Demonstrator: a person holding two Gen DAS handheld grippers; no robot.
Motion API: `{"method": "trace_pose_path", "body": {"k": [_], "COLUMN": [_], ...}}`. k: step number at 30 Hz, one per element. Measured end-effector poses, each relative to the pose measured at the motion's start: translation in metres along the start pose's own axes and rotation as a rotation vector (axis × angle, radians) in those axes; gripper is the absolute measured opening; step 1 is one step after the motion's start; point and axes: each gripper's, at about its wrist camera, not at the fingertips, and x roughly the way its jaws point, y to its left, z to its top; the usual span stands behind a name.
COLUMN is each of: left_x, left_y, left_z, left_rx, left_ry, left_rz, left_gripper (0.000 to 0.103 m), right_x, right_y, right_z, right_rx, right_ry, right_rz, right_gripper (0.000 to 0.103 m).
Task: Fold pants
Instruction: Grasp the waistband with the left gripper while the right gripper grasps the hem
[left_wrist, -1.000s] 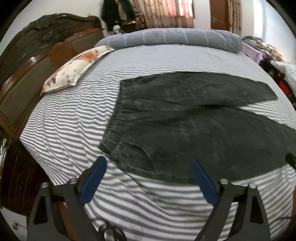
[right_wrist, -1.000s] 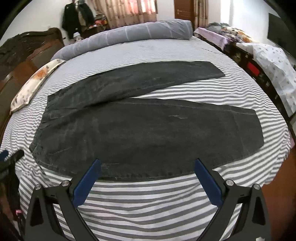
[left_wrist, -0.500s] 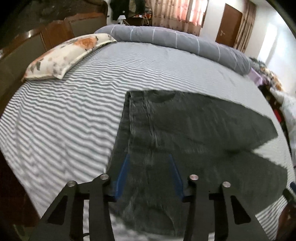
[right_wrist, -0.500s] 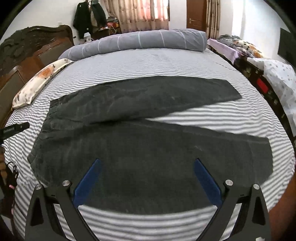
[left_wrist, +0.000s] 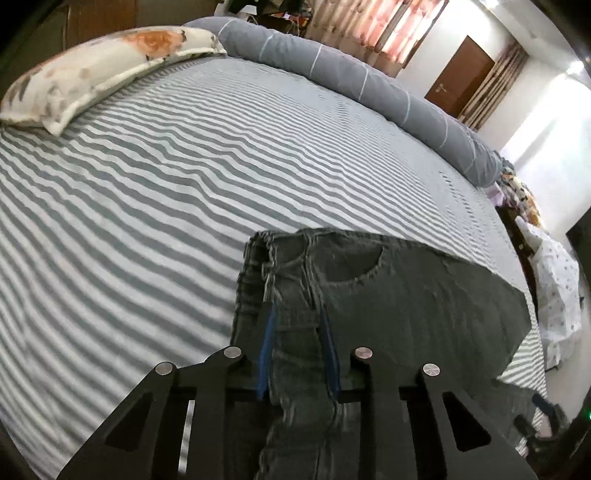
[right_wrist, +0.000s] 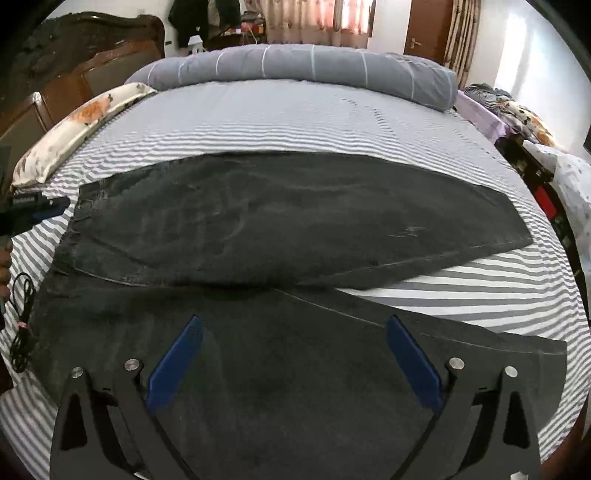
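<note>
Dark grey pants lie spread on the striped bed, waist to the left, two legs fanning to the right. In the left wrist view my left gripper is shut on a bunched fold of the pants' waistband, near the drawstring and front pocket. In the right wrist view my right gripper is open wide, its blue pads just above the near leg, holding nothing. The left gripper shows at the left edge of the right wrist view, by the waist.
The grey-and-white striped bed sheet spreads around the pants. A floral pillow and a rolled grey duvet lie at the far side. A wooden headboard stands left; a second bed lies right.
My left gripper moved in over the waist and closed on the waistband, bunching the cloth. My right gripper moved forward and lower over the near leg, staying open.
</note>
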Motion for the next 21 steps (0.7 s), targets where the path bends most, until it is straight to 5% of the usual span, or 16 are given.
{"method": "trace_pose_path", "body": {"k": [6,11,17,21], "left_x": [0.027,0.024,0.017,0.018], "left_y": [0.008,0.016,0.012,0.021], "left_z": [0.011,0.002,-0.006,0.001], "left_rx": [-0.095,-0.220,-0.132,-0.155], "left_ry": [0.042,-0.006,-0.031,-0.015], "left_rz": [-0.004,0.001,0.145,0.107], "left_gripper": [0.021,0.021,0.021,0.021], "right_x": [0.025,0.032,0.034,0.044], "right_y": [0.009,0.016,0.027,0.027], "right_z": [0.012,0.026,0.029,0.027], "right_rx": [0.018,0.026,-0.021,-0.019], "right_ry": [0.007,-0.011,-0.028,-0.010], "right_rz": [0.020,0.046,0.054,0.046], "right_gripper": [0.099,0.099,0.099,0.099]}}
